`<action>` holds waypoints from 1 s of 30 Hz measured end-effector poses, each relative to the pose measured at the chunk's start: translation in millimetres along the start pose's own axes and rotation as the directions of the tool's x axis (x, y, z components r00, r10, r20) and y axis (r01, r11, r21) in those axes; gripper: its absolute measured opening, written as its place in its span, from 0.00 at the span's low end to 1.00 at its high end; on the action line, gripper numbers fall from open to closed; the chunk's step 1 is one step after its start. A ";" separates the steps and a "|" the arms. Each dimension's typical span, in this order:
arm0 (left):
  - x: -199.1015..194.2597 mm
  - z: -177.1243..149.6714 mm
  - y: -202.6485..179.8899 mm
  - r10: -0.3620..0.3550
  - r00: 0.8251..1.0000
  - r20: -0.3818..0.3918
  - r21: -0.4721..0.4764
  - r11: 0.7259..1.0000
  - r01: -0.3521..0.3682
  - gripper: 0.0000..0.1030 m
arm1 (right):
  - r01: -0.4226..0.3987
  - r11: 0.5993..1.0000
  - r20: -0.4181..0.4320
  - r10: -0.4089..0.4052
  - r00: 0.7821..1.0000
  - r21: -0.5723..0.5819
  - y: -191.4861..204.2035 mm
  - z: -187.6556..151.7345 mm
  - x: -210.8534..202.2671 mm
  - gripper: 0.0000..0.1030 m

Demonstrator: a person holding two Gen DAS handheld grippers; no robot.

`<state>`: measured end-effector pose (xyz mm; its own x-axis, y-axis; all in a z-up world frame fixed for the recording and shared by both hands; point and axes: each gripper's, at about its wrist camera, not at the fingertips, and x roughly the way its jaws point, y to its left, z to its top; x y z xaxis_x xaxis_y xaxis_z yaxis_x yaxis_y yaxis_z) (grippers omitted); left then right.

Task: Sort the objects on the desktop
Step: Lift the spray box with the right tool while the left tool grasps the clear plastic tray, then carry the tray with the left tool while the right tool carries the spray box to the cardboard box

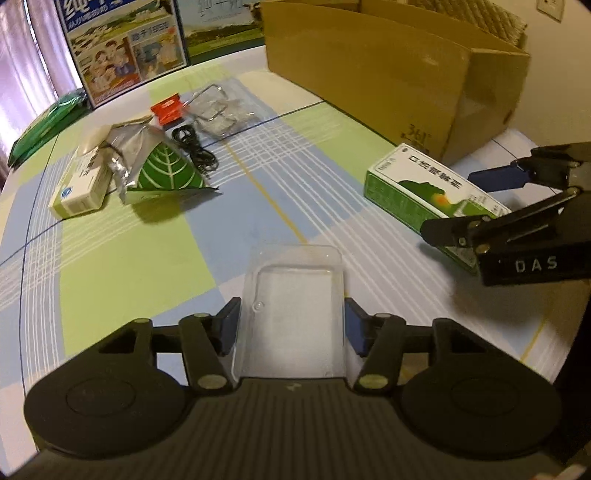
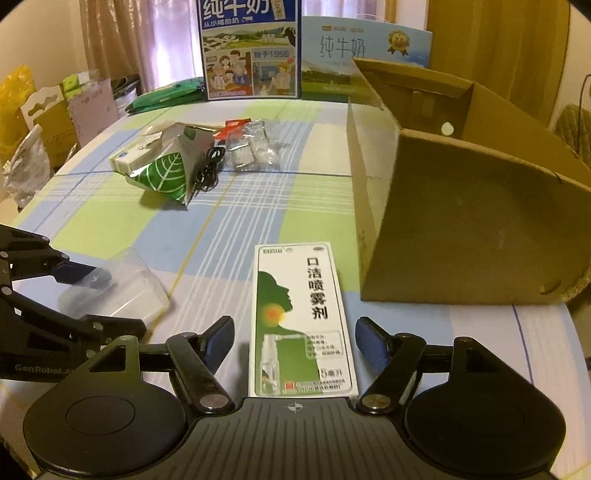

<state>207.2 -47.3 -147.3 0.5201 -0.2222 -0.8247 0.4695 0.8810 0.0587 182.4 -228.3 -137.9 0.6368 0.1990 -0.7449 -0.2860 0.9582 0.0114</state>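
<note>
A table covered by a checked green, blue and white cloth [image 2: 258, 206] fills the foreground. Pinkish-beige pleated curtains [image 2: 140, 40] hang behind it. A cream wall [image 1: 554, 85] carries a pale socket plate [image 1: 551, 7]. Stacked cardboard boxes [image 2: 62, 110] stand beside the table's left edge.

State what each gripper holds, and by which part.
Left gripper clamps the clear plastic tray by its long sides. Right gripper is open, straddling the spray box.

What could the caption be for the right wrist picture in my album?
Open right tool straddling a green-and-white spray box on the checked tablecloth, beside an open cardboard box.
</note>
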 end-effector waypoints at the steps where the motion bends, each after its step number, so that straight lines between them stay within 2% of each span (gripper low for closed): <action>1: 0.0 0.2 0.2 0.001 1.000 -0.001 -0.003 1.000 -0.001 0.51 | 0.000 1.000 -0.003 0.000 1.000 -0.003 0.6 0.8 2.1 0.68; 9: -2.3 -5.6 -0.6 0.018 1.000 0.011 -0.029 0.999 -0.018 0.52 | 0.013 1.000 -0.034 -0.013 0.999 0.003 -0.9 1.6 13.1 0.67; 10: -2.3 -6.3 -0.7 0.019 1.000 0.015 -0.035 0.999 -0.019 0.52 | 0.011 1.000 -0.035 -0.011 0.999 0.005 -1.0 1.0 13.3 0.65; 11: -2.2 -7.2 -0.4 0.018 1.000 0.017 -0.044 0.999 -0.018 0.53 | 0.009 1.000 -0.035 -0.009 0.999 0.007 -1.0 0.3 13.3 0.52; 18: -9.0 -8.3 -3.6 0.042 0.999 0.009 -0.069 0.997 -0.041 0.50 | -0.010 1.000 -0.014 0.010 1.000 0.018 2.3 -0.3 -2.7 0.51; 30: -68.0 -8.2 -24.4 0.053 0.997 0.058 -0.127 0.991 -0.045 0.50 | -0.017 0.999 0.075 0.014 0.997 0.039 7.4 5.3 -65.9 0.51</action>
<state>154.5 -50.3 -97.2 0.5847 -0.1996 -0.7863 0.3515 0.9359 0.0239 142.1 -233.2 -85.2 0.6848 0.2269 -0.6925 -0.2686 0.9620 0.0496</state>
